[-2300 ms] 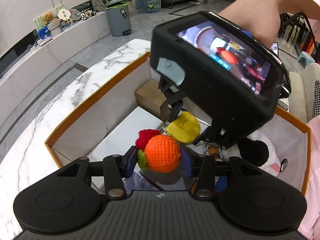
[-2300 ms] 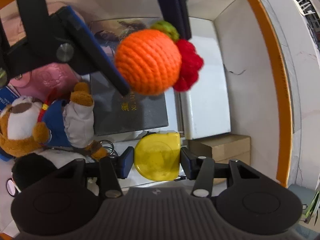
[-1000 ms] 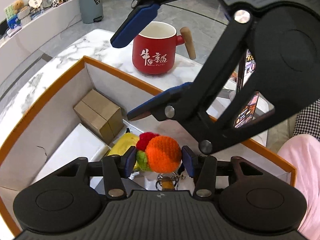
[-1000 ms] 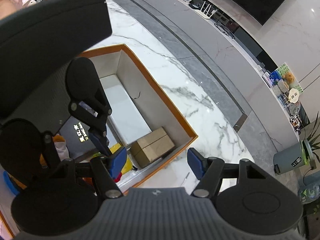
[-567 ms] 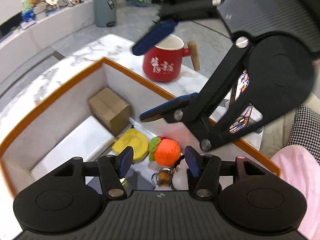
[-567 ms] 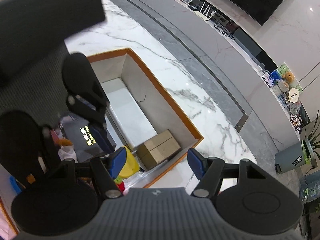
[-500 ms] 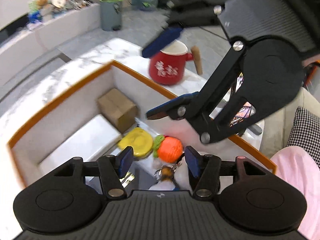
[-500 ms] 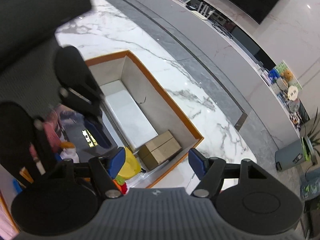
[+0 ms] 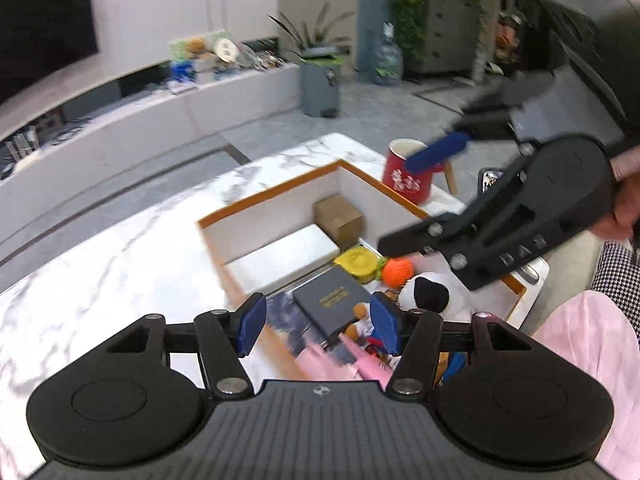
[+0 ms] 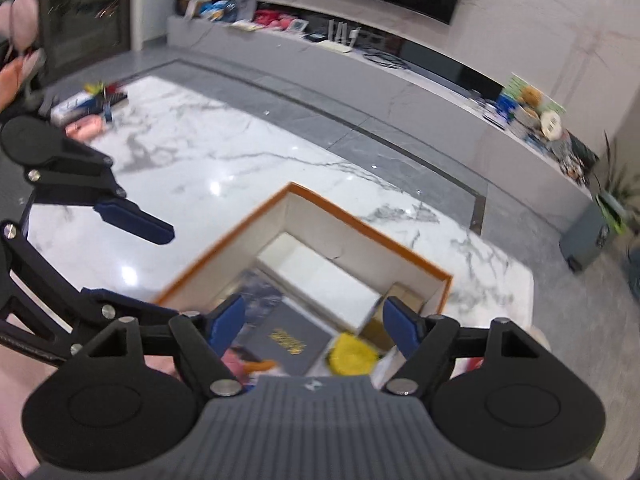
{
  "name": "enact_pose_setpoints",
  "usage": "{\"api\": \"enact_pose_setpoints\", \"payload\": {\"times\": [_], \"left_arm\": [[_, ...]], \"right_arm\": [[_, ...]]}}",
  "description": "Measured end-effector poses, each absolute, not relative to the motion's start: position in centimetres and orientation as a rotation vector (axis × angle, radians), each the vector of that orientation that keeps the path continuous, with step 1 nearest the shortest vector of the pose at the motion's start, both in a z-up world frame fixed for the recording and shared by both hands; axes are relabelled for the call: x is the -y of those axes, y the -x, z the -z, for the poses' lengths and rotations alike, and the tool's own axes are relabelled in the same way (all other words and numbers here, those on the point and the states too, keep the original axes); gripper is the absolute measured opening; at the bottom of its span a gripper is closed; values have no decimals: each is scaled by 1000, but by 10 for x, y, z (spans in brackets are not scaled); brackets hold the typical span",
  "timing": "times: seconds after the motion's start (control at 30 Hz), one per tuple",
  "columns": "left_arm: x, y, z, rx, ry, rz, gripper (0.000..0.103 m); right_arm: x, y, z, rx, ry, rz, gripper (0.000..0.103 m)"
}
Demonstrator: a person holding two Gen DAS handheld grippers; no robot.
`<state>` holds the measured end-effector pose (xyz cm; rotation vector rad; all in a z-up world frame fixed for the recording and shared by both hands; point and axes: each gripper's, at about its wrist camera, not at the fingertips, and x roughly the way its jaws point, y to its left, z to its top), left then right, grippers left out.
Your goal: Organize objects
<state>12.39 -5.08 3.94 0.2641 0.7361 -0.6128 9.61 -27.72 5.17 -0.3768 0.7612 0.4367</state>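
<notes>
the orange crocheted ball [image 9: 397,271], round and knitted with a green bit at its side, lies inside the orange-rimmed box [image 9: 280,187], touching the yellow tape measure [image 9: 356,261] and just beside the black-and-white plush toy [image 9: 430,293]. a dark book [image 9: 335,301] lies flat near it, with a white box [image 9: 285,257] and a small cardboard box [image 9: 339,216] along the far wall. the left gripper [image 9: 318,322] hangs above the box's near side, jaws spread and holding nothing. the right gripper [image 10: 314,322] is also above the box, jaws wide apart and empty. the box stands on a marble table [image 9: 120,248] with bare surface to the left; a red mug [image 9: 408,176] stands just outside the far rim.
</notes>
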Motion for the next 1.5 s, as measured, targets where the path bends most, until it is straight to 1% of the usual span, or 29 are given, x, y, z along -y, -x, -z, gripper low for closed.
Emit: {"api": "enact_pose_setpoints", "payload": {"times": [0.07,0.1,0.17,0.23,0.27,0.4,0.47,0.5,0.6,0.7,0.83,0.97,1.2,1.5], "left_arm": [[40,-112,-46,-710,-226,586,68],[34,-106,-48,-691,-204,572,68],[19,-91,-55,-639,-161,525,75],[12,-78,-58,-581,-134,476,76],[9,-70,-59,-552,-125,447,79],[7,-44,-58,-454,-121,344,86],[7,-32,-56,-429,-123,299,92],[8,-26,-55,-419,-124,278,92],[11,-15,-49,-412,-118,222,93],[9,-8,-42,-427,-96,222,93],[5,-5,-30,-473,-49,204,93],[1,-7,-19,-519,-45,151,93],[4,-1,-2,-538,-76,108,94],[11,-13,10,-594,-91,104,94]], "right_arm": [[272,-78,-56,-741,318,-430,80],[270,-68,-58,-725,285,-433,83],[266,-46,-59,-670,234,-428,84],[265,-24,-58,-615,194,-403,88],[265,-15,-57,-594,171,-387,89],[264,19,-49,-549,93,-331,93],[263,34,-47,-520,67,-302,95],[264,41,-46,-502,49,-287,98],[266,59,-46,-452,-9,-239,99],[270,72,-45,-416,-54,-183,102],[271,84,-39,-395,-66,-128,102],[271,87,-27,-415,-66,-104,102],[273,84,-9,-483,-112,-95,102],[272,72,11,-546,-78,-63,102]]}}
